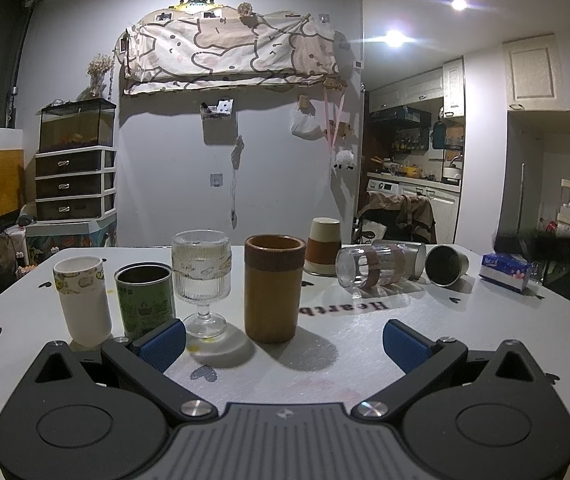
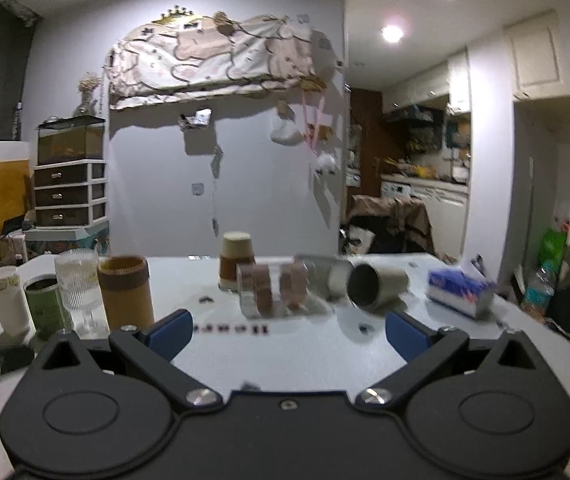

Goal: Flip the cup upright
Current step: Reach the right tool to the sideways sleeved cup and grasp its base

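- Left wrist view: the left gripper has its blue fingers spread wide, and nothing is between them.
- Four cups stand up in a row just past the fingers: a white paper cup, a green tin, a ribbed glass and a tall brown cup. The brown cup is at about 12 o'clock from the fingers.
- The cups that need help are farther off, at about 1 o'clock. A clear glass cup lies on its side, with its long way running left to right. A small steel cup lies beside it, its mouth turned toward us.
- A paper cup behind them sits mouth down.
- Right wrist view: this one is blurry. The right gripper also has its fingers wide apart, holding nothing.
- Here the clear glass cup is at about 12 o'clock, straight past the fingers and near them. It lies sideways across the way the fingers point.
- The steel cup is at about 1 o'clock, and its mouth points down toward the left.
- I think the right gripper is nearer to the fallen cups, so it looks like the better one to reach for them.
- A blue tissue pack sits off at 2 o'clock on the white table.
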Demonstrator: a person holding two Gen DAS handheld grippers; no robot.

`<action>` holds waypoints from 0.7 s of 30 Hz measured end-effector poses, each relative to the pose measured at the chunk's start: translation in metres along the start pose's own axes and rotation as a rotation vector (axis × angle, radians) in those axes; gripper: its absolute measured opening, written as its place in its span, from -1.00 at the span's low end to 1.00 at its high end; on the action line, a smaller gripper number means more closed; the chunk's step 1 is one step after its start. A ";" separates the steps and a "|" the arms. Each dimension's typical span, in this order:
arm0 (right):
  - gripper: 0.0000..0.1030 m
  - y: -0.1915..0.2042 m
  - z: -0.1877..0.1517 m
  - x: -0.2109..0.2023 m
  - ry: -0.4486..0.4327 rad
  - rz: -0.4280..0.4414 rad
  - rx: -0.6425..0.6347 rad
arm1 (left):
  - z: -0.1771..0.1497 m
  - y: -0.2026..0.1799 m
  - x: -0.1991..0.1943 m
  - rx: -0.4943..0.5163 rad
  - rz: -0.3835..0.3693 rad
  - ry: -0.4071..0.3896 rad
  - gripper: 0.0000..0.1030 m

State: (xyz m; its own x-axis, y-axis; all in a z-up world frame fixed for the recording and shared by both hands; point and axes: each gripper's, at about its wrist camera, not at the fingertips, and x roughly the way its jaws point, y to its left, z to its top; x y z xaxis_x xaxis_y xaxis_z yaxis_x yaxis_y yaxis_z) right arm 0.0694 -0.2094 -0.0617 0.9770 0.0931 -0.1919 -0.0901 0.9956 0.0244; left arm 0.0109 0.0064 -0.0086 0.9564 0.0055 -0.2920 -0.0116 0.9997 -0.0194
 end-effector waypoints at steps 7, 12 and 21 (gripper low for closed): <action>1.00 0.006 0.050 0.060 -0.002 0.029 0.025 | -0.004 0.018 0.013 -0.019 0.027 0.016 1.00; 1.00 0.015 0.084 0.121 0.020 0.009 0.037 | -0.007 0.040 0.026 -0.046 0.053 0.024 1.00; 1.00 0.041 0.118 0.256 0.122 0.018 0.058 | -0.009 0.079 0.038 -0.047 0.127 0.026 1.00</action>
State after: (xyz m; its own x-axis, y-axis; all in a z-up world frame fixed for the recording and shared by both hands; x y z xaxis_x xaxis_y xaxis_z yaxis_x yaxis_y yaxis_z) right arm 0.3386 -0.1455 0.0056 0.9440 0.1149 -0.3092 -0.0928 0.9920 0.0852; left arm 0.0442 0.0854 -0.0301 0.9386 0.1306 -0.3194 -0.1461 0.9890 -0.0249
